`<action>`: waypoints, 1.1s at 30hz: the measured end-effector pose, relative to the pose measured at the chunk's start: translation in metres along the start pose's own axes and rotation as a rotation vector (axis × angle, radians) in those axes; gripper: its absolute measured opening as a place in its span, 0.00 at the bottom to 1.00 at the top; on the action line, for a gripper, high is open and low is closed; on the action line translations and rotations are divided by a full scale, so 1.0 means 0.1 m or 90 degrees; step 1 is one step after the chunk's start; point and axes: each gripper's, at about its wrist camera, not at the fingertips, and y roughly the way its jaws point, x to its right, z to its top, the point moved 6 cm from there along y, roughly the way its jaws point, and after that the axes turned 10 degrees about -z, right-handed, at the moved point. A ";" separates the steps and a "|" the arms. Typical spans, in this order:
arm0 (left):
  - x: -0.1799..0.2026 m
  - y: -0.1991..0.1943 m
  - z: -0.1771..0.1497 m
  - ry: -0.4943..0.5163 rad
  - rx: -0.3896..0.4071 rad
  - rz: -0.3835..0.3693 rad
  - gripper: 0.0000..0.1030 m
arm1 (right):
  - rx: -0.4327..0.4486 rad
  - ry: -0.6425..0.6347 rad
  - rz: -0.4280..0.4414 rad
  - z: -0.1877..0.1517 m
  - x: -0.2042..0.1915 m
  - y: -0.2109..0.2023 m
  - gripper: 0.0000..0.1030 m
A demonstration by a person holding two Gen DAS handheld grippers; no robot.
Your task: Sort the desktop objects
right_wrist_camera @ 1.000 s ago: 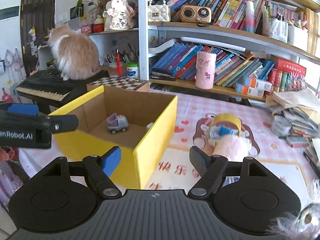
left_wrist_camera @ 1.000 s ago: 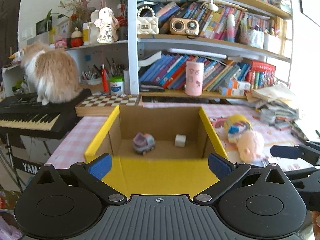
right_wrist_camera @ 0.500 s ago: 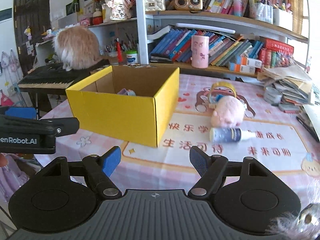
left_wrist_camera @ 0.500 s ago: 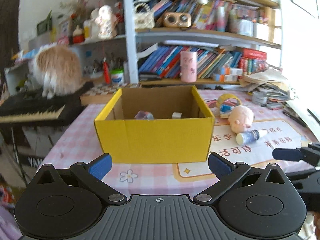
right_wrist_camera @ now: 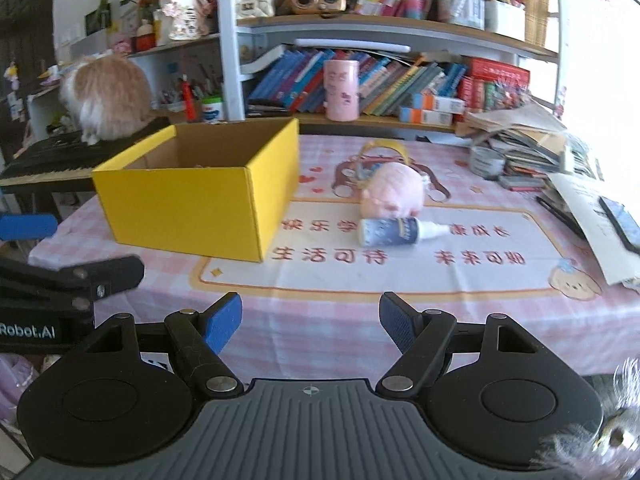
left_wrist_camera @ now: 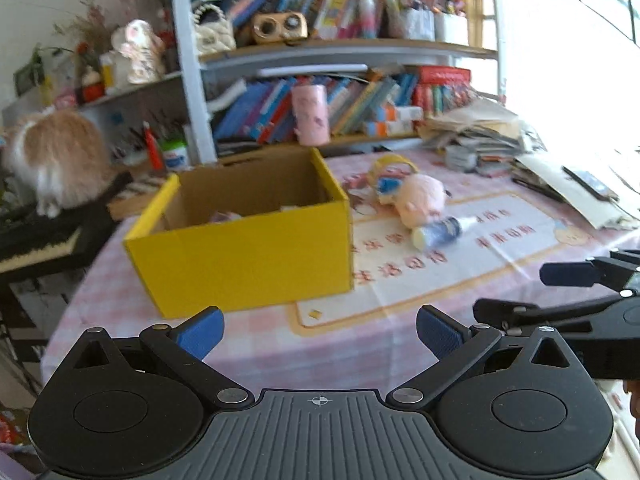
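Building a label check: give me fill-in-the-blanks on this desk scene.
1. The open box is ____ on the outside.
2. The spray bottle lies ____ on the mat.
3. The pink plush sits ____ the box.
4. Both the left gripper and the right gripper are ____.

Missing: yellow; flat; outside; open

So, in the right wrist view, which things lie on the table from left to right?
yellow box → spray bottle → grey tape roll → phone. The pink plush overlaps the bottle, so I leave it out.
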 end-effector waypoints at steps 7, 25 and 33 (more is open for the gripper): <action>0.12 0.06 -0.02 -0.015 -0.002 -0.046 1.00 | -0.005 0.027 -0.036 -0.06 0.18 -0.05 0.71; 0.49 0.08 0.11 0.054 0.041 -0.106 1.00 | -0.001 0.060 -0.088 -0.07 0.50 -0.12 0.71; 0.49 0.13 0.04 0.018 0.018 -0.128 1.00 | 0.002 0.057 -0.088 -0.05 0.54 -0.12 0.72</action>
